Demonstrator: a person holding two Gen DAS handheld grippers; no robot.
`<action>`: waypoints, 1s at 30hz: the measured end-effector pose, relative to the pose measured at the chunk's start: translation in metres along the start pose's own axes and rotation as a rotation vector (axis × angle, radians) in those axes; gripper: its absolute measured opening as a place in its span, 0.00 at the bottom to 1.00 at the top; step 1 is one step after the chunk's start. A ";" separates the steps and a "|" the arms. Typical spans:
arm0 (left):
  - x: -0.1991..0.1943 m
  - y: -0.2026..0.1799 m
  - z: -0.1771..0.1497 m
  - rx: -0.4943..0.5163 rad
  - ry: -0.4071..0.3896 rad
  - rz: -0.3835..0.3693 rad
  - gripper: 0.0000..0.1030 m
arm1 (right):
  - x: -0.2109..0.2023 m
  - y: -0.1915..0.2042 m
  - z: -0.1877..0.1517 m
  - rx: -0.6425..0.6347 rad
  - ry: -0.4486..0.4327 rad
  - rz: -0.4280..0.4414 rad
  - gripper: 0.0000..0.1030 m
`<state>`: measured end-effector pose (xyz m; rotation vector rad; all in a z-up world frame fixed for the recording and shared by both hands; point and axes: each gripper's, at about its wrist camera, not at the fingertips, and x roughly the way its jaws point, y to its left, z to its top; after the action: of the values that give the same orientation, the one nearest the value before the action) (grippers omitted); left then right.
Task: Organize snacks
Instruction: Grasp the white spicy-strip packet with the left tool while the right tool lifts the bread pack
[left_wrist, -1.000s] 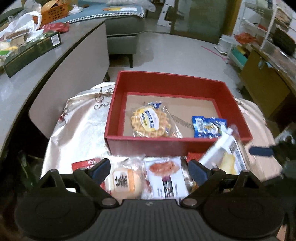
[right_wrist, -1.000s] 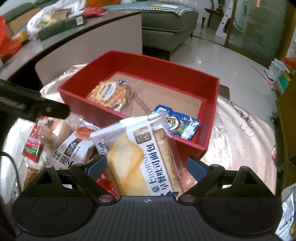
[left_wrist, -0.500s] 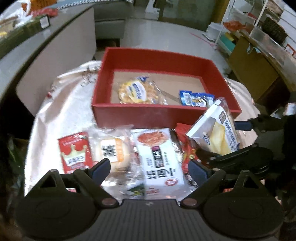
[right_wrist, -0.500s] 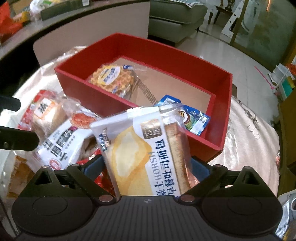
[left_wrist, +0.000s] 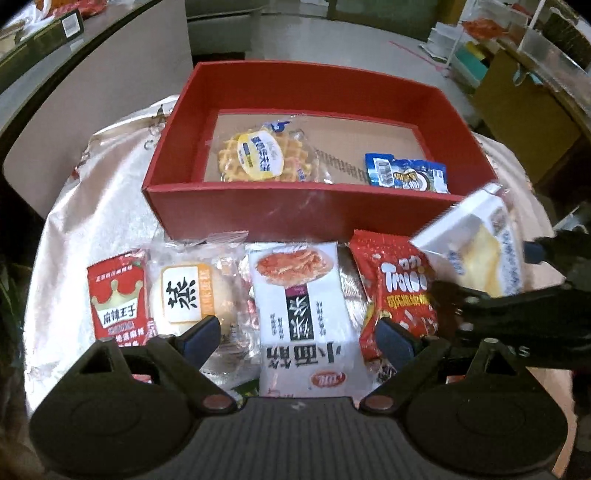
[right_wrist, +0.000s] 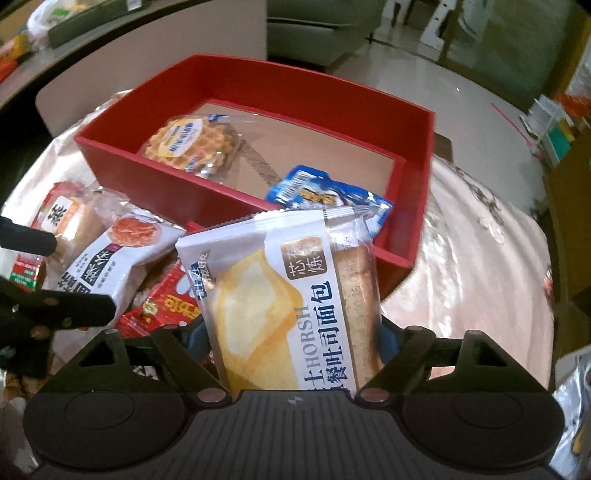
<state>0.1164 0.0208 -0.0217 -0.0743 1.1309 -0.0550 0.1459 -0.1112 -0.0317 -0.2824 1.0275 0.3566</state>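
Closing right gripper (right_wrist: 290, 338) on bread pack (right_wrist: 291, 295) near red box (right_wrist: 413, 206) corner, left gripper (left_wrist: 295, 338) fingers apart.

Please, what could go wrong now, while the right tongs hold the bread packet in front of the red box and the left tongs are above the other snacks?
1. The right tongs are closing on the soft bread packet; they may crush the bread.
2. The packet is in front of the near wall of the red box, so it may catch the rim.
3. The open left tongs hover over the white packet close to the right tongs; the two could collide.
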 end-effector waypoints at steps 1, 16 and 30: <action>0.001 -0.002 0.001 0.001 -0.001 0.003 0.83 | -0.002 -0.003 -0.001 0.006 -0.004 0.003 0.84; 0.007 -0.004 -0.002 -0.050 0.056 -0.042 0.51 | -0.014 -0.012 -0.005 0.043 0.007 0.016 0.83; 0.010 -0.003 -0.013 -0.101 0.061 -0.002 0.65 | -0.013 -0.002 -0.009 0.033 0.032 0.028 0.83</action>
<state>0.1094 0.0169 -0.0361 -0.1645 1.1947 -0.0023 0.1336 -0.1184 -0.0250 -0.2448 1.0683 0.3606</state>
